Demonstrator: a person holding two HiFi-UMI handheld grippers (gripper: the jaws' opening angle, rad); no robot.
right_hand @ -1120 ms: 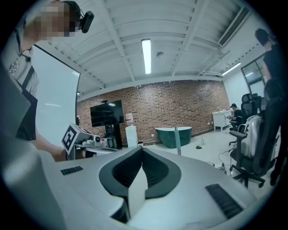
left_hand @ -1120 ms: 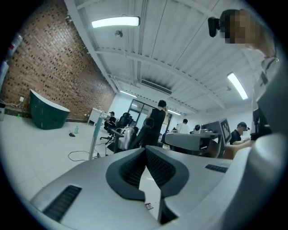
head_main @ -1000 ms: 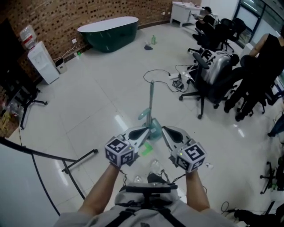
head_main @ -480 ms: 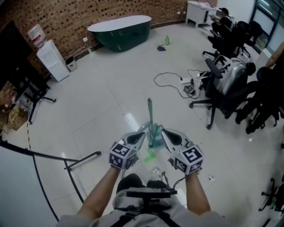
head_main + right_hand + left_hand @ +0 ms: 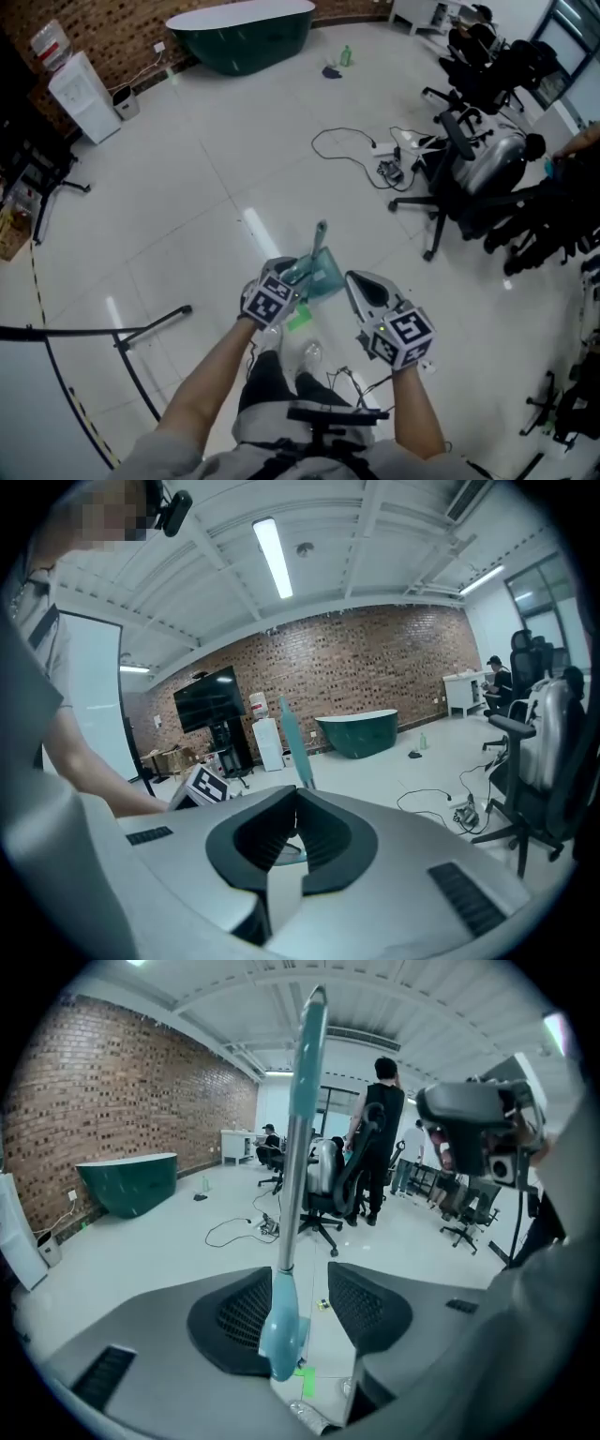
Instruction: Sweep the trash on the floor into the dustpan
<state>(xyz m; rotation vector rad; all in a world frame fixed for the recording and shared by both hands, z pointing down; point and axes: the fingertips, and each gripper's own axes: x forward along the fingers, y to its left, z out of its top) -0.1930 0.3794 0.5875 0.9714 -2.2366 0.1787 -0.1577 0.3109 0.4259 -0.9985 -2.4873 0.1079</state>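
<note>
1. Pale floor tiles [image 5: 178, 216] carry the teal dustpan [image 5: 324, 276], which stands just ahead of the person, its long handle [image 5: 298, 1119] rising from it.
2. The left gripper [image 5: 287, 274] has dropped forward since a second ago, from hovering beside the pan down to the handle. Its jaws have just been opening and now stand wide, with the handle between them, close to the left pad.
3. The right gripper [image 5: 360, 284] stays pinched closed on nothing, just right of the pan.
4. A green scrap [image 5: 299, 321] lies near the pan.

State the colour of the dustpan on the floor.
The dustpan is teal; the head view shows it best.
</note>
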